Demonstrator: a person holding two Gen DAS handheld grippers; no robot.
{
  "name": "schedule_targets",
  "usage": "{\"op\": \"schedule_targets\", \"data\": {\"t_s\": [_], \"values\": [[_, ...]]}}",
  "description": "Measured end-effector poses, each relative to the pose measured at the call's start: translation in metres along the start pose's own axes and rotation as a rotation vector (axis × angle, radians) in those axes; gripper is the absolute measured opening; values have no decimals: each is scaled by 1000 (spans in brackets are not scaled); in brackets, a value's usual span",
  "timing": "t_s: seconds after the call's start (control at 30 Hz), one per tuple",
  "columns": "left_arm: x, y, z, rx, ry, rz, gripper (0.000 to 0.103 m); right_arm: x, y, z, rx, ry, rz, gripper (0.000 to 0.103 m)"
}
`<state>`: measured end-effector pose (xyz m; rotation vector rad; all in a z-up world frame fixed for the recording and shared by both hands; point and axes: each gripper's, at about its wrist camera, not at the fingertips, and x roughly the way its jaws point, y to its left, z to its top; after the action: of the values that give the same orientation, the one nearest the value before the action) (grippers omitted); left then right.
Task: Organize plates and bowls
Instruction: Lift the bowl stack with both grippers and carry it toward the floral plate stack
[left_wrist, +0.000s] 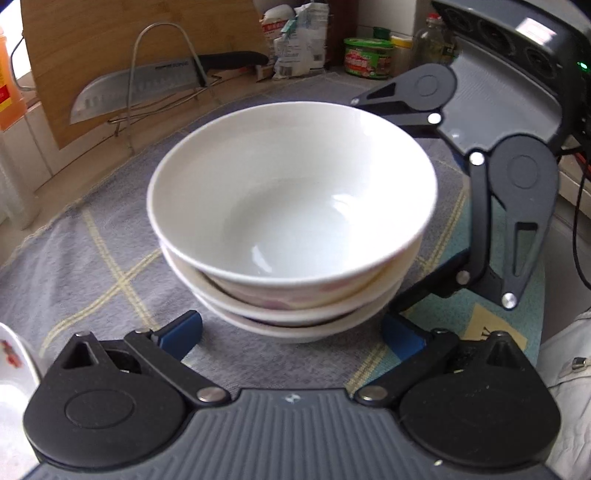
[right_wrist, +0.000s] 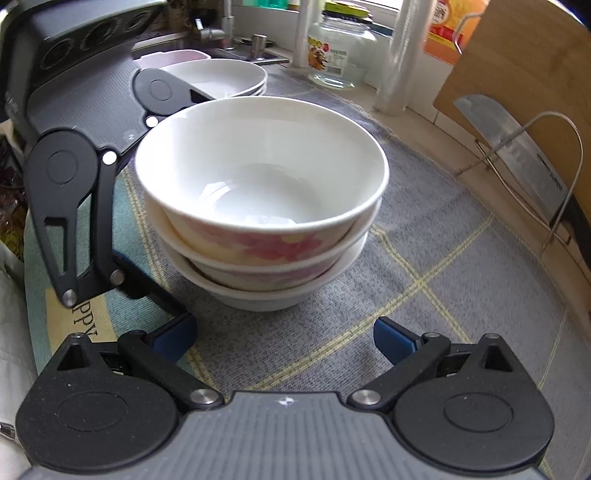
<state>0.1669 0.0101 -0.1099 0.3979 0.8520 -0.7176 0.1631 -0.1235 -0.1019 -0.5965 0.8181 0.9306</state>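
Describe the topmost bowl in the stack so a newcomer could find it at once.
Start at the grey cloth mat with yellow grid lines covering the counter; in its middle stands a stack of three white ceramic bowls. The one meant is the top bowl, nested in the other two. It is empty, and unlike the plain bottom bowl its outer wall shows a clear pink and yellow flower print.

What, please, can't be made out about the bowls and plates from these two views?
- Bowl stack, both views: the top bowl hides the lower bowls' insides, so any contents are unknown.
- Plates, right wrist view: the left tool covers their near edge; the count is unclear.
- Dish, left wrist view: cut off by the left edge.
- Knife lettering, both views: too small.
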Motion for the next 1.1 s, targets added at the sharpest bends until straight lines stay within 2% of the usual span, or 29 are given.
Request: {"op": "schedule_targets", "data": {"t_s": [0.27,0.57,0.83,1.1], "values": [[-12,11,6,13,-11,-13,100,-7,2,9,-71,-43,17,103],[-13,11,7,31,-8,-17,100,-5,1,22,-162,-44,33,95],[-14,12,10,65,-2,-64,89,-4,0,27,-204,-31,74,89],[-12,13,13,95,8,-91,87,1,-6,30,-207,-20,126,89]]}}
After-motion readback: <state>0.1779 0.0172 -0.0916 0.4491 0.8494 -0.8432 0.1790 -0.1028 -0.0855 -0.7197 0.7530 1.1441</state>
